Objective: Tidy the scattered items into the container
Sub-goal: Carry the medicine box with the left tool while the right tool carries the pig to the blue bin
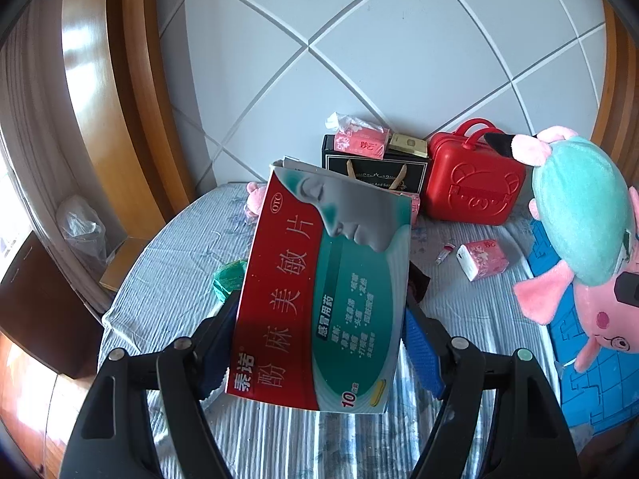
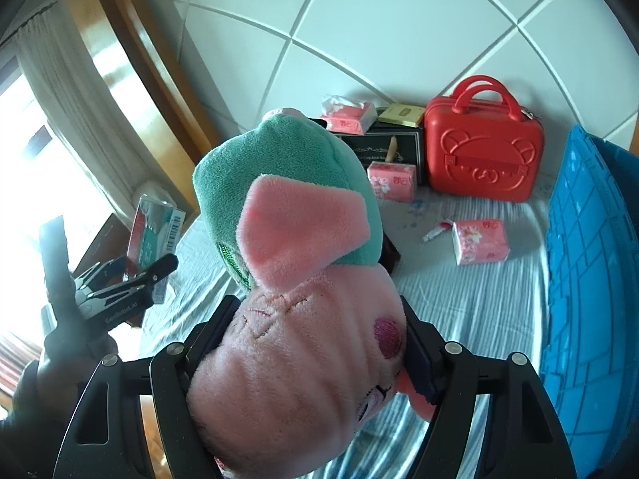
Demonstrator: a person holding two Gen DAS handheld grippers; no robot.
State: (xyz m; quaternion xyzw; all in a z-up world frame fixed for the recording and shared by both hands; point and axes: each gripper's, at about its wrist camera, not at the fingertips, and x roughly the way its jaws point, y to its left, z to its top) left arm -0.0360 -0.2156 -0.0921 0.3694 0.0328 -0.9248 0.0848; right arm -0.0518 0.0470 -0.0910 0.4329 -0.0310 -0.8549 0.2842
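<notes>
- While both your claws are loaded and raised over the bed (image 1: 167,279), nothing visibly sits in the crate (image 2: 591,263) yet; its inside is not shown, so that part you cannot confirm.
- Your left claw (image 1: 319,319) holds the medicine box (image 1: 319,291) across its width, blue pads pressed on both long edges, the box standing on end and tilted toward 1 o'clock.
- Your right claw (image 2: 315,343) grips the plush pig (image 2: 287,351) by its pink head, with the teal hood (image 2: 279,167) and one pink ear pointing toward 12 o'clock.
- In the right wrist view the blue crate stands at 3 o'clock, just beside the toy, so the pig looks like the nearer drop.
- In the left wrist view the crate shows at 4 o'clock, partly behind the pig; the box has farther to travel.
- Left on the bed: a tissue pack (image 2: 481,241) and a small tube (image 2: 437,231) at 2 o'clock in the right view, another pack (image 2: 393,181) against the black box (image 2: 383,147), and a green packet (image 1: 227,279) at 9 o'clock in the left view.
- More packs (image 2: 347,113) lie on top of the black box, beside the red case (image 2: 481,147); whether those count as scattered you must judge.
- By my reckoning the task is early: two items in hand, several still loose.
</notes>
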